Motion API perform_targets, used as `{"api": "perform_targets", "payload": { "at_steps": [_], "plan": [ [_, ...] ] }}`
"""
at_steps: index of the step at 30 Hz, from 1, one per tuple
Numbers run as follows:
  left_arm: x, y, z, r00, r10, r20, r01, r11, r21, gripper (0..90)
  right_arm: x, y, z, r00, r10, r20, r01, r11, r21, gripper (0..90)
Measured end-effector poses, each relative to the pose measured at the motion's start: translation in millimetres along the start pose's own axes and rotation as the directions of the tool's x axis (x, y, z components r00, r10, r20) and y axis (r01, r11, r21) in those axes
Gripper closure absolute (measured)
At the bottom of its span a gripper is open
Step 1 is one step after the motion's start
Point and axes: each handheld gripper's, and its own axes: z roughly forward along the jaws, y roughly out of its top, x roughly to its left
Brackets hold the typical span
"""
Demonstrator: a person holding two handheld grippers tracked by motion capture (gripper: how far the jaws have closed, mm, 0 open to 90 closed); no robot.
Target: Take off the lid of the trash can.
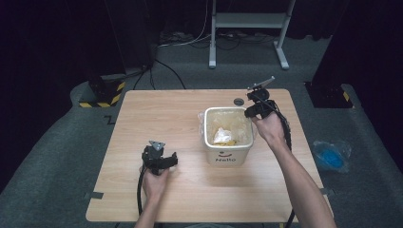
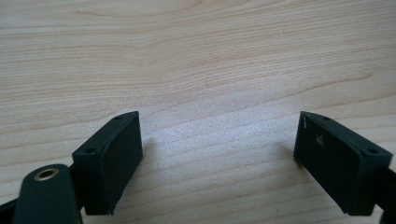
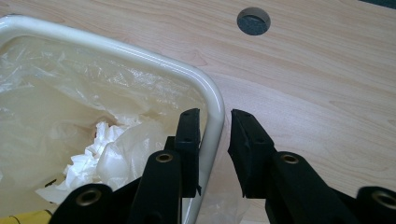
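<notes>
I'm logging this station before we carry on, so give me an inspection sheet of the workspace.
Surface: wooden table, round cable hole near the far edge.
Job's things: cream bin with clear liner, crumpled tissue inside.
Clutter: nothing seen on the table.
Grippers: left claw open over bare wood; right claw straddles the bin's rim, gap showing at the outer jaw.
Cables: black cable trails from the left claw.
Surroundings: grey carpet, blue bag on floor, white frame behind.

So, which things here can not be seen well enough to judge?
- Bin contents: high view, too small; right gripper view, cut off by the edge and hidden behind the jaws.
- Right gripper: jaws straddle the bin rim; pad contact unclear.
- Blue thing on the floor: high view, too small, wrapped in plastic.
</notes>
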Motion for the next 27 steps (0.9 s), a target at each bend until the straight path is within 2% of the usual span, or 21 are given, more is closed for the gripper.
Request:
{"api": "perform_targets", "payload": {
  "at_steps": [10, 27],
  "plan": [
    [0.7, 0.1, -0.3, 1.0, 0.005, 0.001, -0.005, 1.0, 0.004, 15.4, 5.3, 0.3, 1.2, 0.9995, -0.009, 0.03, 0.009, 1.0, 0.001, 76.9],
    [0.8, 0.1, -0.3, 1.0, 0.005, 0.003, -0.005, 1.0, 0.004, 15.4, 7.1, 3.6, -2.7, 0.9984, 0.027, 0.049, -0.027, 1.0, -0.004, 78.9]
  ]
}}
